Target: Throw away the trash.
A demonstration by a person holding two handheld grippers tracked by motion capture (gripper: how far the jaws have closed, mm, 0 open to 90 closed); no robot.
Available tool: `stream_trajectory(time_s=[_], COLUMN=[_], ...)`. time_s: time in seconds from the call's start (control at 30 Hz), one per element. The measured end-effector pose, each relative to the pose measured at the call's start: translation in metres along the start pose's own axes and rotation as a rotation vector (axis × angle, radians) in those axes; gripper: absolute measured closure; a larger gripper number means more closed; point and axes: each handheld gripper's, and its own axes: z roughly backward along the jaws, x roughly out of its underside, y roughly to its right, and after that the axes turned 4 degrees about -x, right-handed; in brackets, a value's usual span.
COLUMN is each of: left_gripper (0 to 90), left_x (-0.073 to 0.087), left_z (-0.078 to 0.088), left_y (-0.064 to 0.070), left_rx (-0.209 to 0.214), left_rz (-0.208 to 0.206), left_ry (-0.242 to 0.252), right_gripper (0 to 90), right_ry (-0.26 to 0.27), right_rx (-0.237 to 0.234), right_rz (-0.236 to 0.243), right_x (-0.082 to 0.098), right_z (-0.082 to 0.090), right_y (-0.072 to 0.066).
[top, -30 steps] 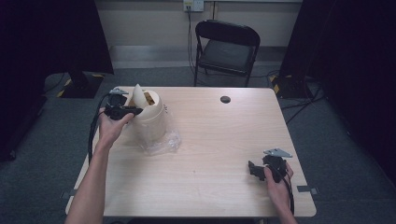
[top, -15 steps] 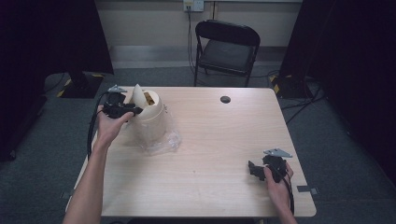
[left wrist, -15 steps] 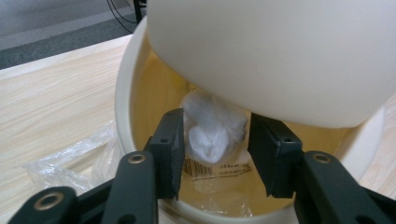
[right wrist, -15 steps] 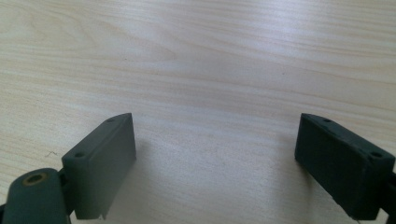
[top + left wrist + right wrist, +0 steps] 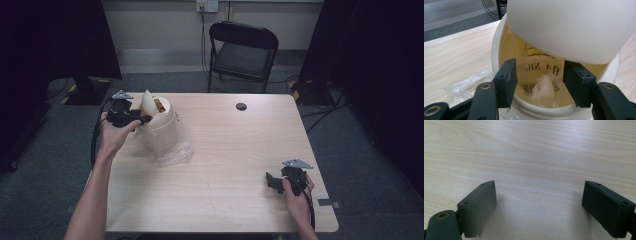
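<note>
A small cream bin [image 5: 161, 125] with a swing lid [image 5: 148, 102] tipped up stands at the table's left. My left gripper [image 5: 145, 120] is at its rim and points into the opening. Its jaws have just been opening, and the left gripper [image 5: 539, 75] is open with nothing pressed between the pads. Beyond them a crumpled white wad [image 5: 543, 87] lies inside the bin on a printed yellowish bag [image 5: 541, 66], under the tilted lid [image 5: 574, 27]. My right gripper [image 5: 270, 181] rests near the front right edge. The right gripper [image 5: 539, 202] is open over bare wood.
Clear plastic film [image 5: 175, 150] spills from under the bin toward the table's middle. A small black round disc [image 5: 241, 106] sits near the far edge. A black folding chair [image 5: 243, 50] stands behind the table [image 5: 225, 150].
</note>
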Motion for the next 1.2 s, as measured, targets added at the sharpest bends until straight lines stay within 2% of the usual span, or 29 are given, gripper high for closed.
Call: stream_trajectory(time_s=[0.1,0.17,0.23,0.4,0.57,0.63,0.67,0.7,0.73,0.8,0.97,1.13,1.17,1.2], left_gripper=[41.6,39.7,40.7,40.1,36.7,35.8,29.2,27.6,26.3,21.6,17.7,17.5,17.5,17.4], left_x=[0.002,0.002,0.002,0.003,0.009,0.010,0.012,0.012,0.014,0.015,0.022,0.024,0.027,0.027], left_z=[0.004,0.009,0.013,0.020,0.027,0.028,0.029,0.029,0.031,0.033,0.048,0.054,0.058,0.058], left_y=[-0.001,0.000,0.001,0.000,-0.002,-0.002,-0.001,-0.001,0.000,0.000,0.003,0.006,0.007,0.007], left_rx=[0.019,0.013,0.000,0.001,0.015,0.008,0.005,0.005,-0.014,-0.006,-0.025,-0.028,-0.006,-0.006], left_rz=[0.021,0.026,0.014,0.022,0.058,0.056,0.048,0.048,0.041,0.053,0.047,0.028,0.036,0.036], left_ry=[0.016,0.019,0.025,0.041,0.088,0.083,0.071,0.071,0.069,0.085,0.108,0.091,0.100,0.100], right_gripper=[11.6,11.6,11.6,11.5,11.6,11.6,11.6,11.6,11.6,11.6,11.6,11.6,11.6,11.6], right_ry=[0.000,0.000,0.000,0.000,0.000,0.000,0.000,0.000,0.000,0.000,0.000,0.000,0.000,0.000], right_rx=[0.000,0.000,0.000,0.000,0.000,0.000,0.000,0.000,0.000,0.000,0.000,0.000,0.000,0.000], right_rz=[0.000,0.000,0.000,0.000,0.000,0.000,0.000,0.000,0.000,0.000,0.000,0.000,0.000,0.000], right_x=[0.000,0.000,0.000,0.000,0.000,0.000,0.000,0.000,0.000,0.000,0.000,0.000,0.000,0.000], right_z=[0.000,0.000,0.000,0.000,0.000,0.000,0.000,0.000,0.000,0.000,0.000,0.000,0.000,0.000], right_y=[0.000,0.000,0.000,0.000,0.000,0.000,0.000,0.000,0.000,0.000,0.000,0.000,0.000,0.000])
